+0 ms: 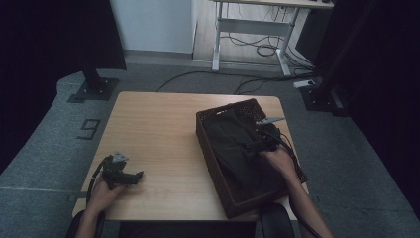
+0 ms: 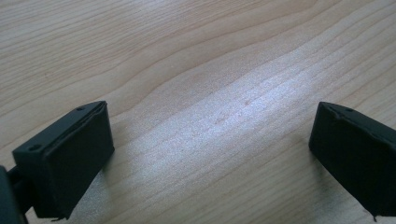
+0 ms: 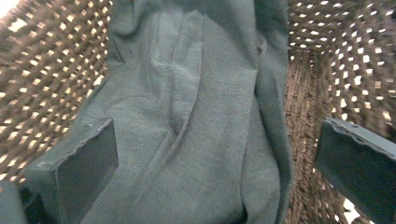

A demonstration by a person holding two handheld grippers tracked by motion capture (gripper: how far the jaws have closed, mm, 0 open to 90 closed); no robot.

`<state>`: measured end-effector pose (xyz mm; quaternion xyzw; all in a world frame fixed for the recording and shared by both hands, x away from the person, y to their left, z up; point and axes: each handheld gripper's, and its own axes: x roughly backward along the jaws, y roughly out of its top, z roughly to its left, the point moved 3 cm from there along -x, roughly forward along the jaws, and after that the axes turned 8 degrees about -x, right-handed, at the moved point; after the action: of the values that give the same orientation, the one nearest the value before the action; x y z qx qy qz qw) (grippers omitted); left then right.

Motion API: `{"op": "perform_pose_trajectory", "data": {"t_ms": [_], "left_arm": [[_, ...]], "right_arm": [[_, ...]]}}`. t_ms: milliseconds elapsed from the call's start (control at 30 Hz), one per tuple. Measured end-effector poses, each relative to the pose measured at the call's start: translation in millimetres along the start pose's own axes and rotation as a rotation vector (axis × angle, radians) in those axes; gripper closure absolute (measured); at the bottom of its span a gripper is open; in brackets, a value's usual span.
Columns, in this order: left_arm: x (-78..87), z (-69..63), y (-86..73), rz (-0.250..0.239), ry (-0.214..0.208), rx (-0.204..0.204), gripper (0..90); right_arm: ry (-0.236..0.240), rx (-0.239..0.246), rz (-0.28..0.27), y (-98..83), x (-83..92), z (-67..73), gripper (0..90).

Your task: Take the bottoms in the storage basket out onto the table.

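The fingers (image 3: 74,172) of the right gripper (image 1: 257,143) are standing wide apart with nothing between them, hovering over the dark garment (image 3: 196,121) that is lying crumpled inside the woven basket (image 1: 212,148), so the step in hand looks like taking a first hold on the cloth. In the right gripper view a raised fold is running up the fabric between the two fingers — that ridge is probably the best thing to aim for, since a flat stretch of cloth would likely slip out as the fingers close. Lowering straight onto the fold, letting both fingers sink into the cloth before closing, should give a bite thick enough to lift. The far finger is sitting close to the basket's wicker wall (image 3: 317,93), so keeping the gripper toward the middle of the garment would help avoid snagging the weave. The left gripper (image 1: 130,176) is resting well apart on the bare bench (image 1: 153,124), its fingers (image 2: 70,158) spread too, empty over the wood grain — it is free to steady the basket's near rim if the cloth drags the basket along. The basket is sitting at the right side of the bench, its near end slightly over the edge, so a gentle upward pull seems wiser than a sideways tug.
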<state>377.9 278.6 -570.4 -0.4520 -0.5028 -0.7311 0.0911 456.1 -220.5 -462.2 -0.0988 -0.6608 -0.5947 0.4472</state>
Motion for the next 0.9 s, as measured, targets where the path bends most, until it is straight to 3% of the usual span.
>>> {"op": "perform_pose_trajectory", "data": {"t_ms": [267,700,833,900], "left_arm": [[0.0,0.1,0.0,0.0,0.0,-0.001,0.0],[-0.1,0.0,0.0,-0.001,0.0,0.001,0.0],[-0.1,0.0,0.0,-0.001,0.0,0.0,0.0],[-0.1,0.0,0.0,-0.001,0.0,0.0,0.0]], "right_arm": [[-0.011,-0.003,0.059,1.6,-28.6,0.2,0.0],[-0.031,-0.054,0.158,-3.0,-71.5,-16.2,0.0],[-0.021,-0.059,0.196,-7.1,-80.6,-16.6,0.0],[0.026,-0.092,0.23,-10.9,-88.5,-14.9,0.0]]}}
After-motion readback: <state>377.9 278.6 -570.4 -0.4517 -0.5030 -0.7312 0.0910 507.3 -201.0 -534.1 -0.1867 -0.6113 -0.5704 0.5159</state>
